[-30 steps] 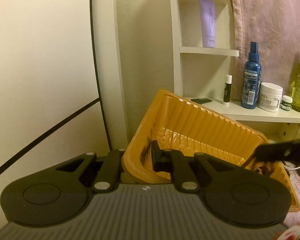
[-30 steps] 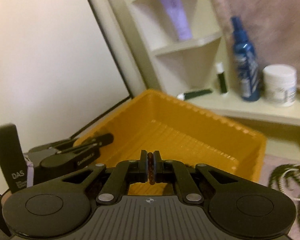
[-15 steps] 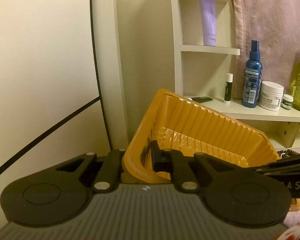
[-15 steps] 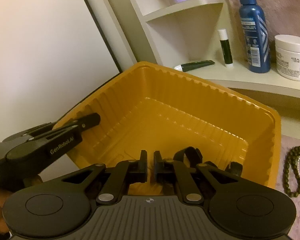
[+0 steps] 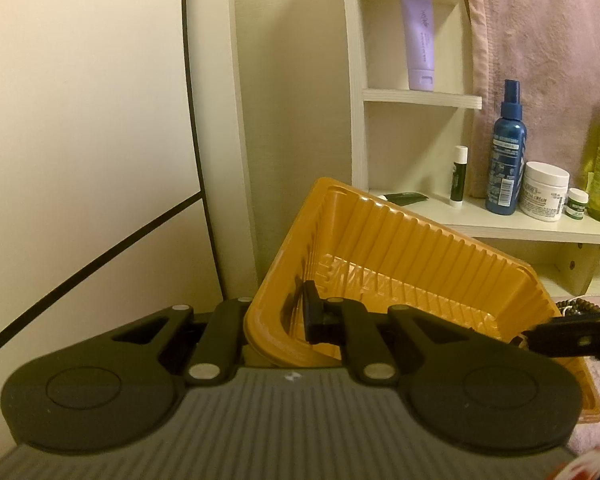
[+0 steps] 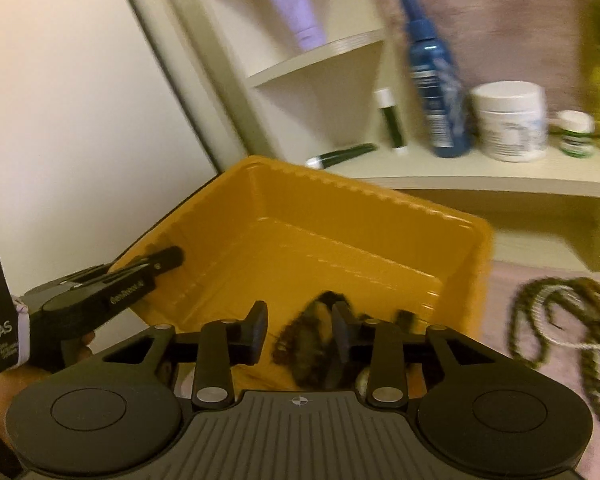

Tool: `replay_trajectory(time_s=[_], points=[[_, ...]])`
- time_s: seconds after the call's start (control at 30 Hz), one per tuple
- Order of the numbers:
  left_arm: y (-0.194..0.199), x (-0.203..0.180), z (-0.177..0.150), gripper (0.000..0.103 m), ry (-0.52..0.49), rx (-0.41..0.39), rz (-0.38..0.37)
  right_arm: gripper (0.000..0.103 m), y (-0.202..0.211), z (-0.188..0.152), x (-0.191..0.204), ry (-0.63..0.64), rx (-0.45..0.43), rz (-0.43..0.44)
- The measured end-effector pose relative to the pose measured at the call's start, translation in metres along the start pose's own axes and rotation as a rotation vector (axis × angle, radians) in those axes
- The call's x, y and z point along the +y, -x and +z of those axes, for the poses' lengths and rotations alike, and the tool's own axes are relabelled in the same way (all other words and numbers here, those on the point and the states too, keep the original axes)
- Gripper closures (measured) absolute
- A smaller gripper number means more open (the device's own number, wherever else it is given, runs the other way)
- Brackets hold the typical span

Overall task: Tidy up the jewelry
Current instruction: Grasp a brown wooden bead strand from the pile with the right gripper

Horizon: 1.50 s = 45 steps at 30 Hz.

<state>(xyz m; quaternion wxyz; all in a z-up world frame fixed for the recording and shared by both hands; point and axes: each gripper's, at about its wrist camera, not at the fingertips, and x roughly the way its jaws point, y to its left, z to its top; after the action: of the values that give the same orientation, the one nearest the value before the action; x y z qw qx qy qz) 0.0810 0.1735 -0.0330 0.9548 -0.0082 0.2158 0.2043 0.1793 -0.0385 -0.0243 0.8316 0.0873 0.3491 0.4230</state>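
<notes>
Looking along the left gripper (image 5: 278,316), its jaws pinch the near-left wall of an orange tray (image 5: 420,248), one finger outside and one inside, tilting the tray up off the surface. Behind stands a white shelf (image 5: 500,229) with a blue spray bottle (image 5: 506,160), a white jar (image 5: 545,191) and a purple tube (image 5: 418,36) higher up. A dark finger of the right gripper (image 5: 572,336) reaches in over the tray's right rim, and green beads (image 5: 576,305) lie just beyond that rim.

From the right wrist camera, the right gripper (image 6: 300,330) is over the tray's (image 6: 320,236) near edge with its jaws opening; a dark brown beaded bracelet (image 6: 306,352), blurred, sits between the fingers, free of the left pad. The left gripper (image 6: 156,266) grips the tray's left wall. To the right, a heap of green bead strands (image 6: 560,320) rests on the pink cloth (image 6: 496,304), outside the tray.
</notes>
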Motion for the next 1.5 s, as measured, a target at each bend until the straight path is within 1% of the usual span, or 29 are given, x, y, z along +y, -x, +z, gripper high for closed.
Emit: replay_trajectory(time_s=[0.13, 0.43, 0.5, 0.63, 0.73, 0.9, 1.27, 1.5], points=[[0.001, 0.000, 0.000, 0.092, 0.001, -0.003, 0.002, 0.066, 0.024, -0.008, -0.015, -0.021, -0.015, -0.043], [0.001, 0.001, -0.001, 0.092, 0.001, 0.000, 0.007, 0.065, 0.076, -0.030, -0.061, -0.080, -0.015, -0.190], [0.001, 0.001, -0.001, 0.092, 0.000, 0.002, 0.007, 0.064, 0.085, -0.032, -0.073, -0.095, -0.014, -0.225], [0.000, 0.000, -0.001, 0.092, -0.003, 0.002, 0.008, 0.055, 0.099, -0.033, -0.097, -0.129, -0.020, -0.288], [0.000, 0.000, 0.000, 0.092, -0.005, 0.003, 0.008, 0.053, 0.105, -0.033, -0.110, -0.141, -0.025, -0.329], [0.000, 0.000, 0.000, 0.092, -0.004, 0.003, 0.009, 0.051, 0.108, -0.034, -0.127, -0.147, -0.019, -0.374], [0.000, 0.000, 0.000, 0.092, -0.005, 0.003, 0.008, 0.044, 0.090, -0.038, -0.149, -0.155, 0.028, -0.407], [0.000, 0.001, -0.001, 0.092, -0.007, 0.003, 0.008, 0.044, 0.075, -0.036, -0.161, -0.158, 0.029, -0.425]])
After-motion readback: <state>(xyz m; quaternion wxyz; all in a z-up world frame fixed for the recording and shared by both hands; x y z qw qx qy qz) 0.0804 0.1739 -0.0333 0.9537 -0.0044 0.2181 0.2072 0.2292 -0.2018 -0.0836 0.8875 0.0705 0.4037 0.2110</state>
